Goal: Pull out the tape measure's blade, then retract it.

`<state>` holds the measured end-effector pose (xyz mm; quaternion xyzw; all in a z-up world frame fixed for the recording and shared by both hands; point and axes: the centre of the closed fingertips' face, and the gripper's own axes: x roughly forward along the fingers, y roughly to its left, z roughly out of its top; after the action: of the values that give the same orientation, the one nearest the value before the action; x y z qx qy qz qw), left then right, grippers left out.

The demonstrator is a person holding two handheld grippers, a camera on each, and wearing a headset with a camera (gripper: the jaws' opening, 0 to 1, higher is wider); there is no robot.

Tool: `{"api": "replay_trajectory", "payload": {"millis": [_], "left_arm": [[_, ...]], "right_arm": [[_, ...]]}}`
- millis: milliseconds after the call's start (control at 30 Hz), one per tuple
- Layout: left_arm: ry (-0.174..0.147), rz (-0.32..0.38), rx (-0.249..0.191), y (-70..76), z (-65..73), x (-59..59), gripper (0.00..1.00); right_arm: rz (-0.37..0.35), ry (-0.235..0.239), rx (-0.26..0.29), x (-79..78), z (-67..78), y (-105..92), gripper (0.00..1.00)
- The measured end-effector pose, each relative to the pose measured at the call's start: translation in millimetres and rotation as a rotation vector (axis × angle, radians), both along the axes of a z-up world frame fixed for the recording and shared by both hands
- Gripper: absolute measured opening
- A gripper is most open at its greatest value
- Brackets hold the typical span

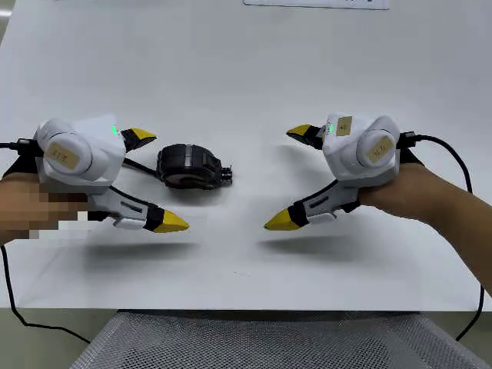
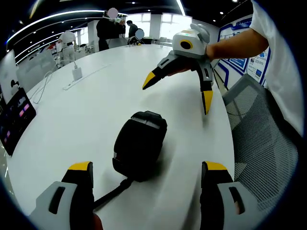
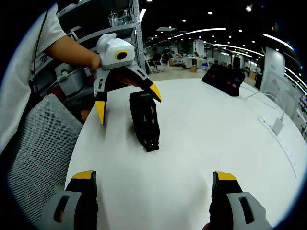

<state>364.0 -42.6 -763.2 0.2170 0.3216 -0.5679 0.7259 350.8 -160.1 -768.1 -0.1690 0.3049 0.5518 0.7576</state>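
Note:
A black tape measure (image 1: 188, 166) lies on the white table (image 1: 231, 77), its blade end pointing right and its strap trailing left. It sits just ahead of my left gripper (image 1: 157, 178), whose yellow-tipped jaws stand wide open, one jaw behind it and one in front. In the left gripper view the tape measure (image 2: 139, 143) lies between and beyond the two jaw tips. My right gripper (image 1: 294, 177) hovers open further right, well apart from the tape measure (image 3: 145, 118). The blade looks fully wound in.
A grey mesh chair back (image 1: 261, 342) sits below the table's near edge (image 1: 246, 310). Cables (image 1: 453, 165) trail from both grippers. A charger and cord (image 2: 76, 74) and a dark tablet (image 3: 224, 78) lie far off. People stand in the background.

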Motion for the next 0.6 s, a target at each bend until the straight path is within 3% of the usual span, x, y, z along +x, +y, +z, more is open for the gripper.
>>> {"api": "replay_trajectory", "payload": {"millis": [300, 600], "left_arm": [[0.021, -0.042, 0.007, -3.0, -4.7, 2.7, 0.67], [0.005, -0.077, 0.013, -3.0, -6.6, 7.9, 0.43]], "right_arm": [[0.024, 0.010, 0.014, 4.9, -3.2, 10.4, 0.91], [0.033, 0.011, 0.026, 6.7, -8.6, 17.7, 0.77]]}}
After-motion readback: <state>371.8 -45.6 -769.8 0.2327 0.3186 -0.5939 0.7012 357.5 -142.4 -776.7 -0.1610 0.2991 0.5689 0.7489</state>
